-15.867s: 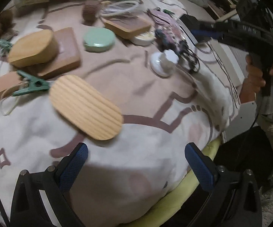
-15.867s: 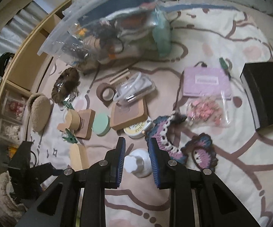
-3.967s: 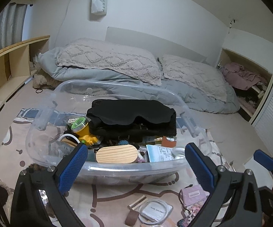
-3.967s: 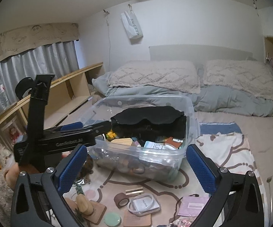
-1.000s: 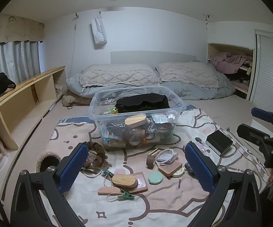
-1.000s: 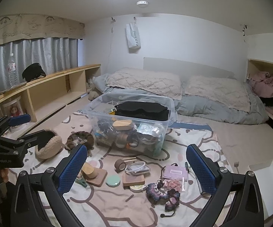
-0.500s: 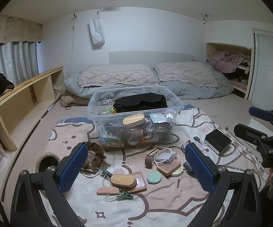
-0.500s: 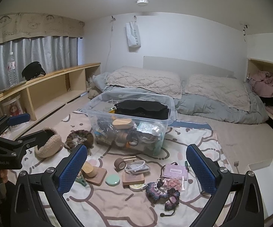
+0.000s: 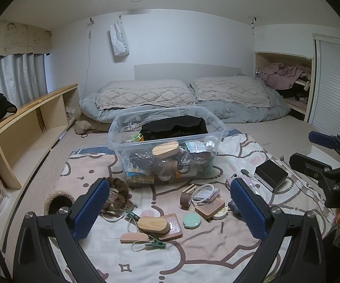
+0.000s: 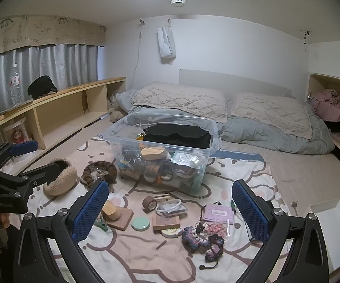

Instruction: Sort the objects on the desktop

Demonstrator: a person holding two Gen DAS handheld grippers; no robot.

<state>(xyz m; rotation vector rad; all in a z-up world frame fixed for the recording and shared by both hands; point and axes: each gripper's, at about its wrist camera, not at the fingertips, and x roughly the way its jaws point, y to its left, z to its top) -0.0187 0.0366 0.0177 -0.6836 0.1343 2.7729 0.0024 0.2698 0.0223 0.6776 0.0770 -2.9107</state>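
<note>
The left gripper (image 9: 170, 210) hung above the near edge of a patterned blanket (image 9: 193, 259), its jaws spread wide and holding nothing. The right gripper (image 10: 170, 210) was held the same way, jaws wide and empty, raised well clear of the things below.

A clear plastic bin (image 9: 167, 141) stood toward the far end of the blanket, already packed with small items, a black folded cloth (image 9: 174, 127) lying on top and a wooden oval block (image 9: 165, 149) showing near its front wall. The things not yet sorted lay loose on the blanket in front of the bin: a wooden oval (image 9: 153, 224) resting on a brown square coaster (image 9: 173, 230), a green clip (image 9: 155, 244) just beside them, a round mint-green disc (image 9: 191, 221), a roll of brown tape (image 9: 185, 198), a black box (image 9: 271, 174) off to the right, and a crocheted purple piece (image 10: 201, 237) near a small pink packet (image 10: 218, 213). A furry slipper (image 10: 60, 179) sat at the blanket's left side.
</note>
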